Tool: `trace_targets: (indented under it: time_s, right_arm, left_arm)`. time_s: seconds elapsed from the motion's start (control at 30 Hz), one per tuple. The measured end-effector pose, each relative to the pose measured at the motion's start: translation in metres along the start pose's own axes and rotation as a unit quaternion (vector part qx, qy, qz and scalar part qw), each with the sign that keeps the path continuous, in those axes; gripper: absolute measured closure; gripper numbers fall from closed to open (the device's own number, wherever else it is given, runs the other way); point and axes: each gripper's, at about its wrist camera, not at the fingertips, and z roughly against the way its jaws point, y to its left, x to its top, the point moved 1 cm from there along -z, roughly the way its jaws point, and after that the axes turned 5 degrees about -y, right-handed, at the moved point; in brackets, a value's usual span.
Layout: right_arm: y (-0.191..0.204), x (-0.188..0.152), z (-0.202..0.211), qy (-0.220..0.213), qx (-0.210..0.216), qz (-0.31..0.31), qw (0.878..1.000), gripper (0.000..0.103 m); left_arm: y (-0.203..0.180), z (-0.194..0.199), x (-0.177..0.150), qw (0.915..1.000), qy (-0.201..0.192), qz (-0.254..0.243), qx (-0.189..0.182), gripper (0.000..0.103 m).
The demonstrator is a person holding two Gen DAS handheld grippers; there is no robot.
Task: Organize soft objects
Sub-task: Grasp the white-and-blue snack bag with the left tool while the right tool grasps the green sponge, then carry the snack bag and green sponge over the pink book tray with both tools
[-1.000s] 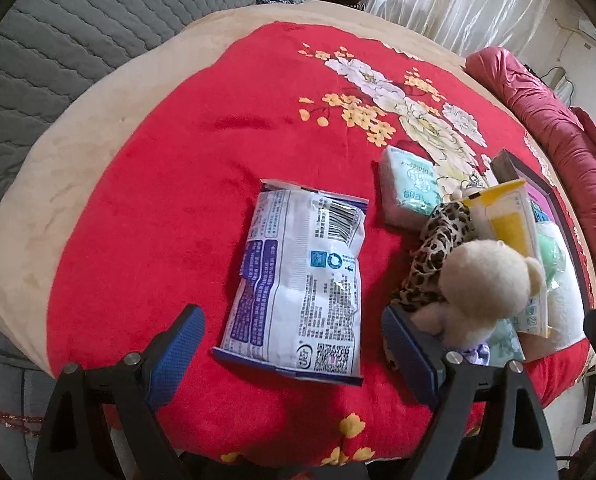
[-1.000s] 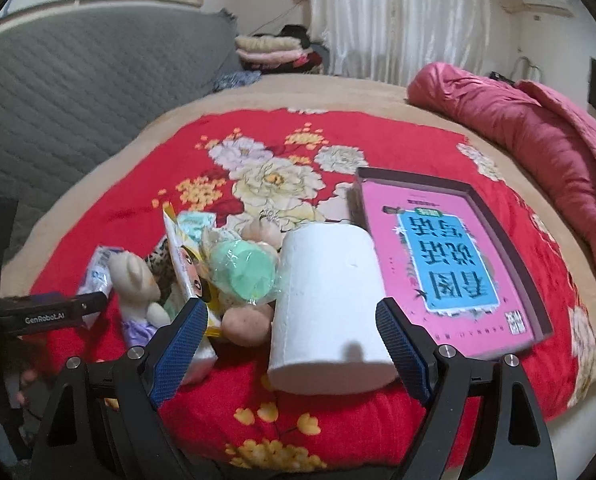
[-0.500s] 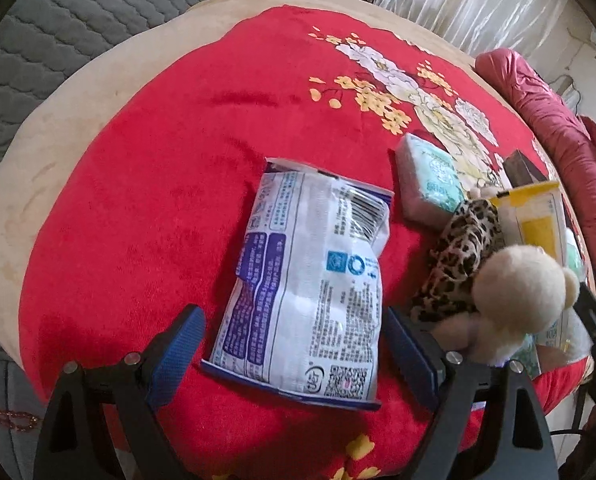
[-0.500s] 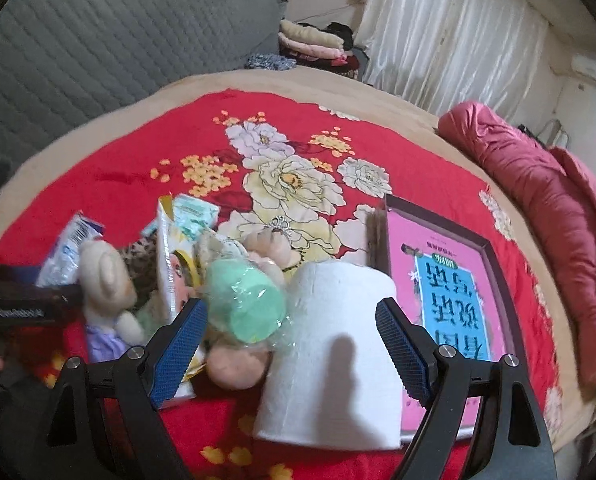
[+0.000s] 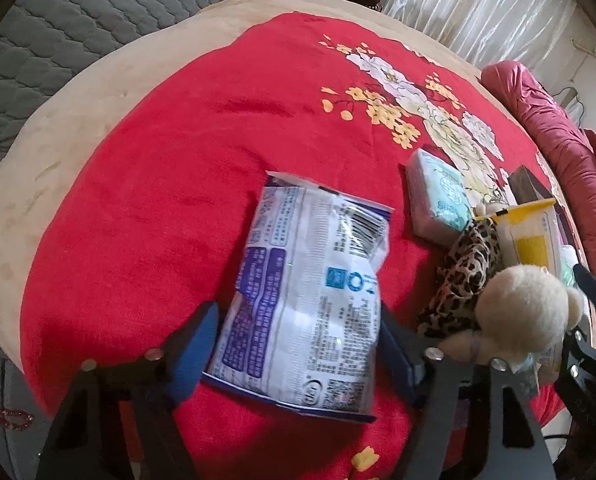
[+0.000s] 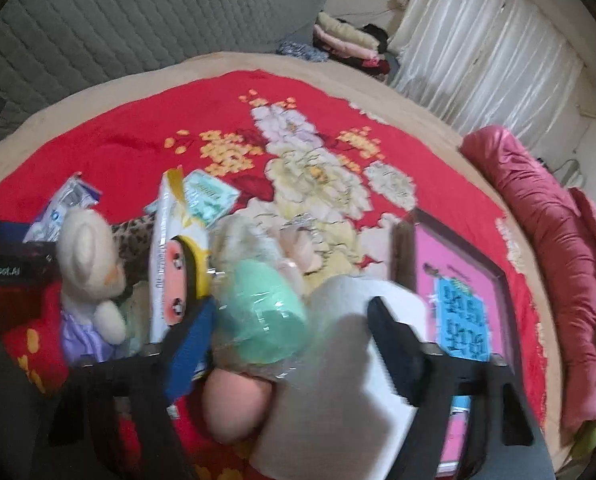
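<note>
Closing our left tool (image 5: 298,344) around the pouch (image 5: 309,296) lying between its fingers on the bed (image 5: 146,184); our right tool (image 6: 294,344) narrows over the green ball (image 6: 264,320) beside the paper roll (image 6: 337,392).

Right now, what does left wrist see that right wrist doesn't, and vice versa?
Left wrist only: the left gripper, jaws closing around the blue-and-white pouch, shown whole.
Right wrist only: the right gripper closing around the white paper roll, the green wrapped ball, the pink framed board.
Both: cream teddy bear, leopard-print cloth, tissue pack, red floral blanket.
</note>
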Motion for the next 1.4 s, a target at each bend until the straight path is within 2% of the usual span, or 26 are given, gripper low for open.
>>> trace_targets:
  time_s: [0.07,0.23,0.43,0.7,0.97,1.17,1.4]
  right_arm:
    - [0.001,0.000,-0.002,-0.001,0.019,-0.006,1.000,0.053]
    - [0.005,-0.004,0.001,-0.008,0.030,-0.013,0.999,0.058]
    - [-0.012,-0.009,0.013,-0.026,0.050,-0.076,0.996,0.059]
    - [-0.023,-0.011,0.036,-0.061,0.046,-0.106,0.991,0.059]
    - [-0.031,-0.010,0.059,-0.095,0.035,-0.124,0.987,0.059]
    - [-0.048,-0.012,0.072,-0.111,0.033,-0.152,0.982,0.059]
    - [-0.066,-0.018,0.090,-0.135,0.029,-0.177,0.975,0.059]
  left_arm:
    - [0.001,0.001,-0.001,1.0000,-0.002,0.000,-0.003,0.034]
    - [0.002,0.004,-0.003,1.0000,-0.006,-0.004,-0.004,0.039]
    - [0.003,0.009,-0.004,0.9999,-0.009,-0.003,-0.014,0.043]
    - [0.002,0.023,-0.006,0.9988,-0.025,0.006,-0.041,0.045]
    - [-0.006,0.051,-0.004,0.9971,-0.062,-0.001,-0.045,0.047]
    - [-0.023,0.076,-0.004,0.9949,-0.088,-0.019,-0.045,0.047]
    - [-0.057,0.107,-0.003,0.9907,-0.104,-0.053,-0.070,0.047]
